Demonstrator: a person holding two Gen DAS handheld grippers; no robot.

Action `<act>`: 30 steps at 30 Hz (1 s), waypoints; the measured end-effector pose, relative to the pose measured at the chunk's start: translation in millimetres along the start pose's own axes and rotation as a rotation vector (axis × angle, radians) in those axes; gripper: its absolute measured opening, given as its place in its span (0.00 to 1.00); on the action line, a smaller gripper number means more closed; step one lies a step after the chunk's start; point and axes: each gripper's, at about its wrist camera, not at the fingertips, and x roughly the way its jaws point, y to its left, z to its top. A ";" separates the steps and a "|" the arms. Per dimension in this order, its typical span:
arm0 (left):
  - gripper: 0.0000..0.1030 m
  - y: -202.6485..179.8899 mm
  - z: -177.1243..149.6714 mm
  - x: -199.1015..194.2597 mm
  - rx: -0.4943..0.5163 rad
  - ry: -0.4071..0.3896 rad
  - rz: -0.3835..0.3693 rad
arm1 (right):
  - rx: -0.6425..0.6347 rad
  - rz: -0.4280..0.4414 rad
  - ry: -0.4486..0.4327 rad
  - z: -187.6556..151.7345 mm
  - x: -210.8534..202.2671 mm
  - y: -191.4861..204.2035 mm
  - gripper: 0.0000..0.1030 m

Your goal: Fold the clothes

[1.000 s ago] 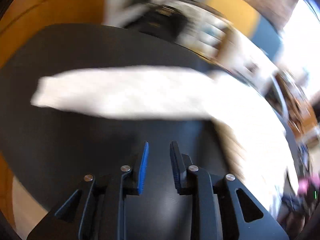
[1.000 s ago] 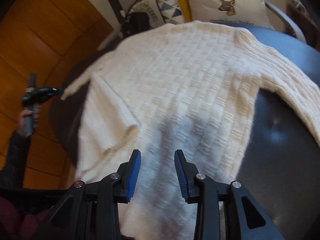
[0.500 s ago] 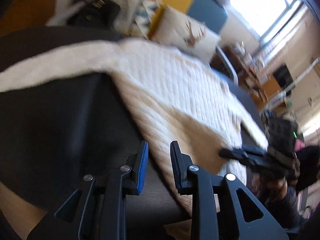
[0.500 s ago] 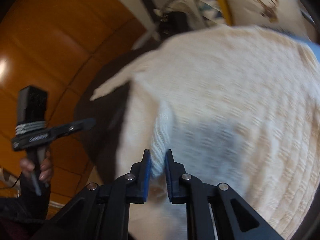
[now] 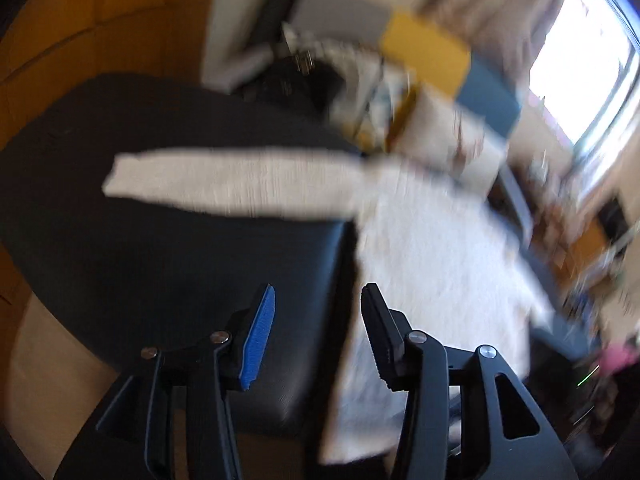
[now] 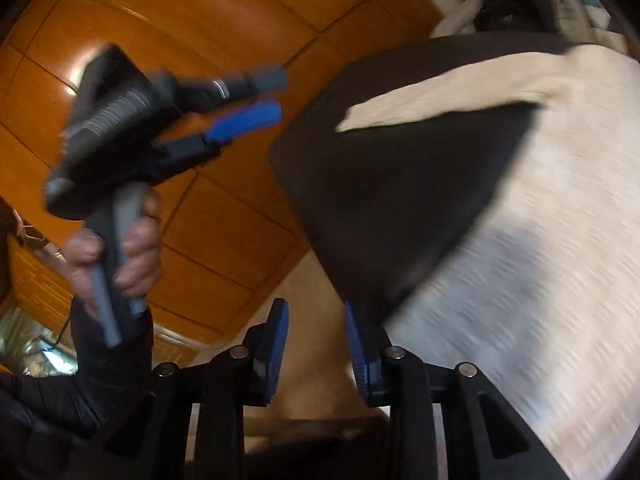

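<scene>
A white knitted sweater lies spread flat across a dark round table, one sleeve stretched out toward the left of the left wrist view, a layout that leaves the arms free to be turned in over the body when folding begins. The left tongs hang low in the frame above the bare table, just beside the sweater's edge, their jaws opening with nothing between them; the cloth passes behind the right-hand finger and is not pinched. In the right wrist view the right tongs sit at the bottom centre, jaws also opening and empty, aimed past the table's rim toward the floor, while the sweater fills the right side of the frame and its sleeve reaches across the upper middle. At the left of that view a person's hand grips the handle of the other tongs, held out over the floor and clear of the cloth, seemingly between grasps. Glossy orange wooden floor surrounds the table. Beyond it, blurred, stand cushions in yellow and blue and a bright window at the upper right.
</scene>
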 end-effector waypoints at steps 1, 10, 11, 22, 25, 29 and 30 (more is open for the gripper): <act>0.47 -8.3 -7.2 18.0 0.033 0.051 -0.004 | 0.033 -0.057 -0.045 -5.5 -21.1 -11.7 0.29; 0.49 -67.4 -63.1 121.1 0.367 0.257 0.100 | 0.194 -0.773 -0.088 -103.1 -194.5 -91.0 0.38; 0.50 -63.8 -60.7 122.1 0.333 0.265 0.086 | 0.259 -0.779 -0.090 -116.5 -205.7 -103.2 0.39; 0.06 -118.4 -89.4 119.4 0.431 0.155 0.077 | 0.335 -0.813 -0.093 -139.2 -195.7 -128.3 0.06; 0.06 -132.6 -95.5 116.9 0.391 0.173 -0.025 | 0.255 -0.942 -0.043 -130.9 -197.8 -112.9 0.05; 0.07 -135.1 -106.5 123.0 0.381 0.192 -0.042 | 0.261 -1.108 0.019 -150.0 -236.4 -107.7 0.02; 0.07 -132.1 -104.9 121.6 0.355 0.202 -0.051 | 0.291 -1.091 0.021 -159.5 -238.7 -111.9 0.02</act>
